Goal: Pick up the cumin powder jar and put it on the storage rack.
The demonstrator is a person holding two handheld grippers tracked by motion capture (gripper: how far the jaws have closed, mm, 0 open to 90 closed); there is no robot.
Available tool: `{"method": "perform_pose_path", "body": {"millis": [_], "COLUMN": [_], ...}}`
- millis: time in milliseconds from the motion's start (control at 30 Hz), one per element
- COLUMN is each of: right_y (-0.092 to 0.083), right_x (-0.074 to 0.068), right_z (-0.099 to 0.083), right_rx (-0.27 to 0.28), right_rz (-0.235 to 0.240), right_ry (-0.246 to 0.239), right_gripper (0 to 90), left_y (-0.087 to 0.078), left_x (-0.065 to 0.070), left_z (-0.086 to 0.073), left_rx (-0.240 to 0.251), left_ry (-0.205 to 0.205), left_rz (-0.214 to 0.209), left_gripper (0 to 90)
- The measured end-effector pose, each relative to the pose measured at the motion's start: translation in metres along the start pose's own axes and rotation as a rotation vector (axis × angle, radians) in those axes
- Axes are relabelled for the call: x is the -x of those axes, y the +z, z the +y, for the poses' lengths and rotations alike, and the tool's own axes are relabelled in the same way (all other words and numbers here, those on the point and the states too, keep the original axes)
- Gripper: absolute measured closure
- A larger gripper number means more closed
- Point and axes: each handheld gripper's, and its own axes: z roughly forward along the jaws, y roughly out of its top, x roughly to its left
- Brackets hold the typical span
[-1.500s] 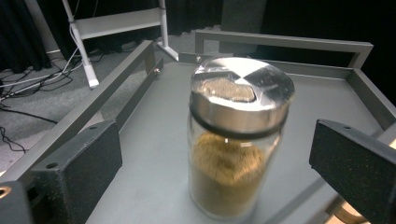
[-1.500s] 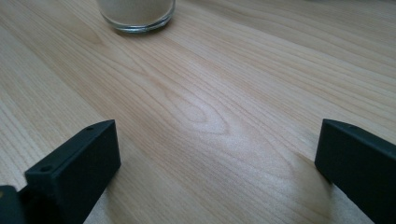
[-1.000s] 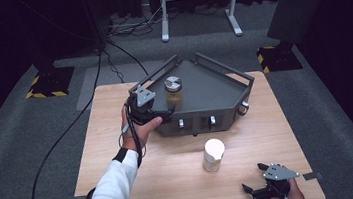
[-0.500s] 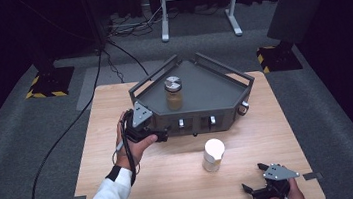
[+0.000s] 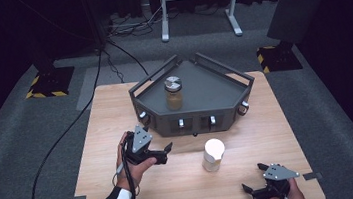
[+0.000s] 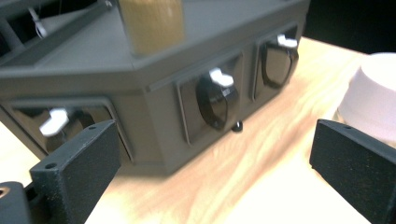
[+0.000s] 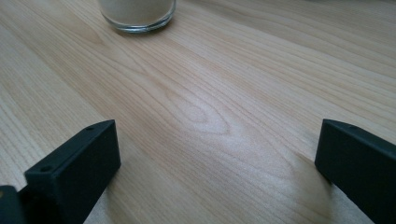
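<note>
In the high view the left gripper (image 5: 163, 153) is above the wooden table (image 5: 106, 122), jaws wide apart and holding nothing; the grey tray (image 5: 213, 90) is just beyond it, with a brown jar (image 5: 174, 93) standing on it; the white-lidded jar (image 5: 214, 154) stands to its right. The right gripper (image 5: 255, 178) is also wide open and empty, with this jar in front of it to the left.

In the left gripper view the tray's black knobs (image 6: 216, 97) are close ahead between the jaws.

In the right gripper view bare wood lies between the jaws; the jar's glass base (image 7: 137, 14) is far ahead.

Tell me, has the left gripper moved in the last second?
Yes. The left gripper has pulled back from the grey tray toward the person and now hangs open over bare table in front of it.
</note>
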Motion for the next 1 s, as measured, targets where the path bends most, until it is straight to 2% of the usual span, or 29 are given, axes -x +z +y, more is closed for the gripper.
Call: {"method": "perform_pose_path", "body": {"millis": [200,633,800,1000], "right_y": [0.000,0.000,0.000,0.000], "right_x": [0.000,0.000,0.000,0.000], "right_z": [0.000,0.000,0.000,0.000], "right_rx": [0.000,-0.001,-0.001,-0.001], "right_rz": [0.001,0.002,0.002,0.002], "right_ry": [-0.001,0.000,-0.001,-0.001], "right_gripper": [0.0,0.0,0.0,0.0], "left_y": [-0.001,-0.003,-0.003,-0.002], "left_x": [0.002,0.003,0.006,0.008], "left_z": [-0.020,-0.040,-0.047,-0.056], "left_rx": [-0.014,-0.052,-0.102,-0.127], "left_ry": [-0.035,-0.036,-0.023,-0.034], "left_rz": [-0.013,-0.011,0.001,-0.011], "left_gripper": [2.1,2.1,2.1,2.1]}}
